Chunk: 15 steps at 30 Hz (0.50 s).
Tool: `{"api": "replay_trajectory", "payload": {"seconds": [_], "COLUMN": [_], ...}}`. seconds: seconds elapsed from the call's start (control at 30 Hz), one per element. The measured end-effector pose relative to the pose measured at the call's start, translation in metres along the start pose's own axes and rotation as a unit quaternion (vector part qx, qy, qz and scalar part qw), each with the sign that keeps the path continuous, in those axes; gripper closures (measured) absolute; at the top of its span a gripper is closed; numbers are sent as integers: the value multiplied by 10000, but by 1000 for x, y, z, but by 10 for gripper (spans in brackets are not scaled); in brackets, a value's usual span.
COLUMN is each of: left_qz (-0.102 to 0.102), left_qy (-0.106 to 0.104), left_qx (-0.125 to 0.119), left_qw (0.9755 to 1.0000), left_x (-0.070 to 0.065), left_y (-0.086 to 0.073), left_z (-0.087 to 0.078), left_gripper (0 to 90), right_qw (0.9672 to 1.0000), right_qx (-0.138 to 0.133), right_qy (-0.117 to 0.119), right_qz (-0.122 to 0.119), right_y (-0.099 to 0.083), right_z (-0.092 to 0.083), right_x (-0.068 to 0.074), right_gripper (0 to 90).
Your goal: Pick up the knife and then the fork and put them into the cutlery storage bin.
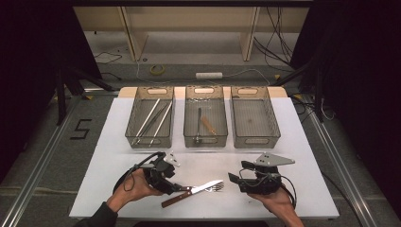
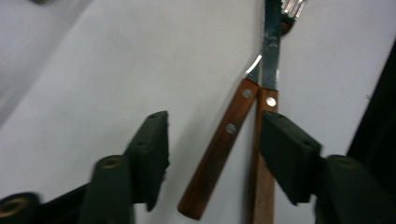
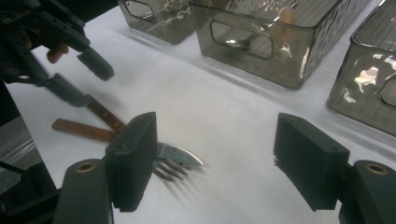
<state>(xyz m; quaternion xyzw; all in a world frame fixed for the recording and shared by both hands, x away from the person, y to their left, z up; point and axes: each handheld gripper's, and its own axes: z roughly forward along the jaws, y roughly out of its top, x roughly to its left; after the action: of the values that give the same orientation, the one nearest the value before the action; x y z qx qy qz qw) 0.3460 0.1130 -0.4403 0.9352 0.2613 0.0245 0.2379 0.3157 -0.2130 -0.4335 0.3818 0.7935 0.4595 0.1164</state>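
A knife (image 1: 208, 186) and a fork (image 1: 176, 198), both with brown wooden handles, lie crossed on the white table (image 1: 293, 142) near its front edge. In the left gripper view the fork's riveted handle (image 2: 219, 149) lies between the jaws, while the knife's handle (image 2: 264, 177) runs beneath the right-hand jaw. My left gripper (image 1: 178, 187) (image 2: 212, 126) is open over the handles, its pads touching neither. My right gripper (image 1: 239, 171) (image 3: 215, 140) is open to the right of the fork tines (image 3: 168, 173) and the blade tip (image 3: 182, 155), with nothing between its jaws. The left gripper (image 3: 85, 79) also hovers over the handles in the right gripper view.
Three tinted clear bins stand in a row at the back of the table. The left bin (image 1: 150, 144) holds several long metal sticks, the middle bin (image 1: 205, 143) a spoon and a wooden-handled piece, and the right bin (image 1: 256, 143) looks bare. Cables lie on the floor beyond.
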Motion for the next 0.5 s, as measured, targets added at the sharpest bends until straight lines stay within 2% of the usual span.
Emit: {"api": "replay_trajectory", "payload": {"seconds": [0.07,0.17,0.5], "left_qz": [13,63,135], "left_qy": [30,37,18], "left_qx": [41,90,187], "left_qw": [10000,9999,9997], "left_x": [-5,-10,-24], "left_y": [-1,-2,-6], "left_z": [-1,-1,1], "left_gripper": [294,243,263], "right_qw": [10000,10000,10000], "right_qx": [0,6,13], "right_qy": [3,6,9], "right_qz": [-5,-3,-6], "right_y": [0,0,0], "right_z": [0,0,1], "right_x": [0,1,0], "right_gripper": [315,315,315]}}
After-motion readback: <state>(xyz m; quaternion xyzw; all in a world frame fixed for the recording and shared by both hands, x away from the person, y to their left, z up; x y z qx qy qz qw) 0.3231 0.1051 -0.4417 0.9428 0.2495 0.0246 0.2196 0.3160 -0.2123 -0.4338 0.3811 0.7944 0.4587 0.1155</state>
